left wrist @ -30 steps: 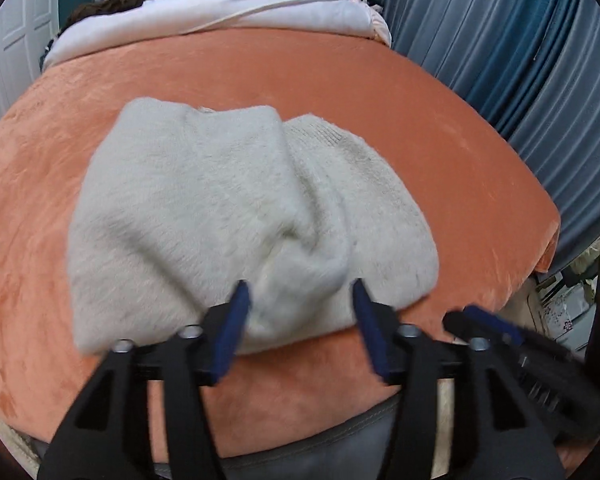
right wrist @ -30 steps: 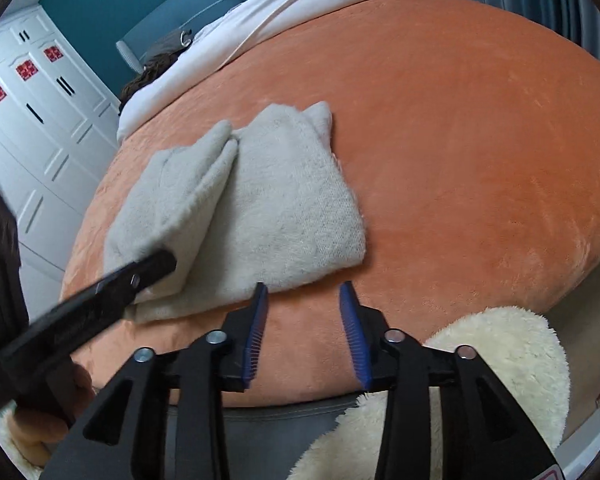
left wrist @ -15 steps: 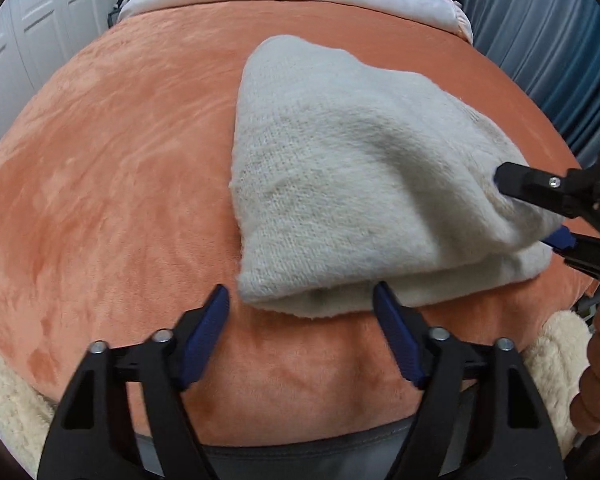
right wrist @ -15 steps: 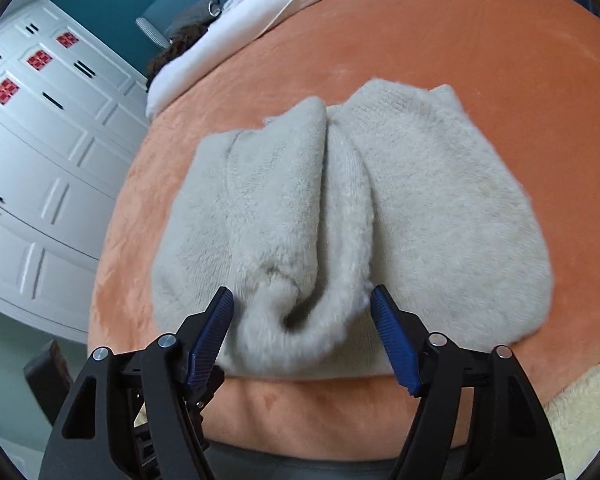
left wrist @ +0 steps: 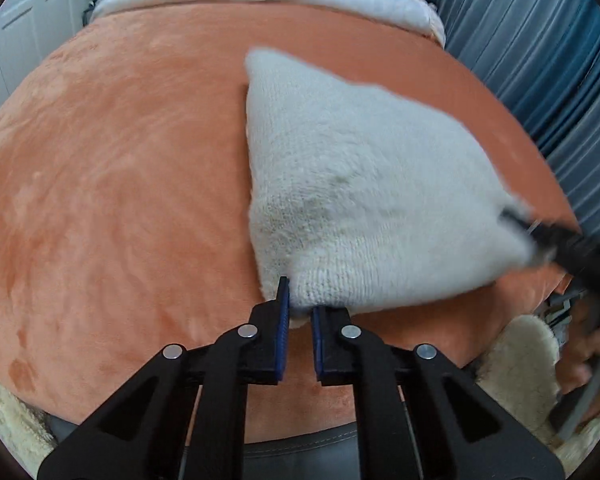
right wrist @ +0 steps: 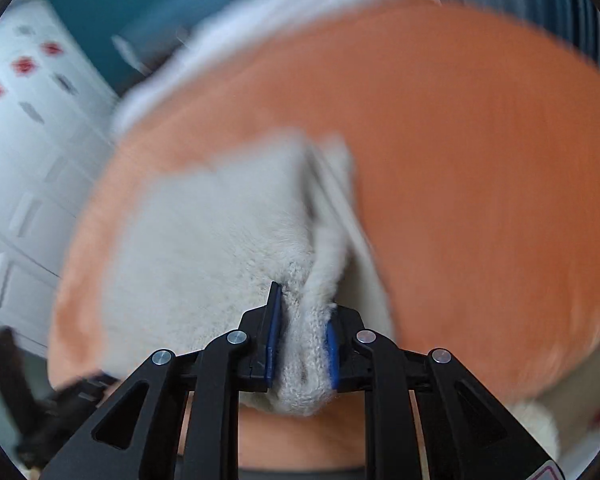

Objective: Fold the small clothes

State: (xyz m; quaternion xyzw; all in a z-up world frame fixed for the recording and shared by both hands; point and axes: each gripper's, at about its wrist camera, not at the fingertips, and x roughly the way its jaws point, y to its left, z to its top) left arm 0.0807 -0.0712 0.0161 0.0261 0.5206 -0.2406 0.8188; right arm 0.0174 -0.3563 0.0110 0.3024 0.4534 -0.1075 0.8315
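Two hand-held grippers were on the grey sweater (left wrist: 364, 200), which lay folded on the orange blanket (left wrist: 120, 184) near the bed's front edge. My left hand-held gripper (left wrist: 298, 312) had just closed, nearly shut, pinching the sweater's near left corner. My right hand-held gripper (right wrist: 302, 332) had just closed, clamping a thick bunched fold at its near edge.
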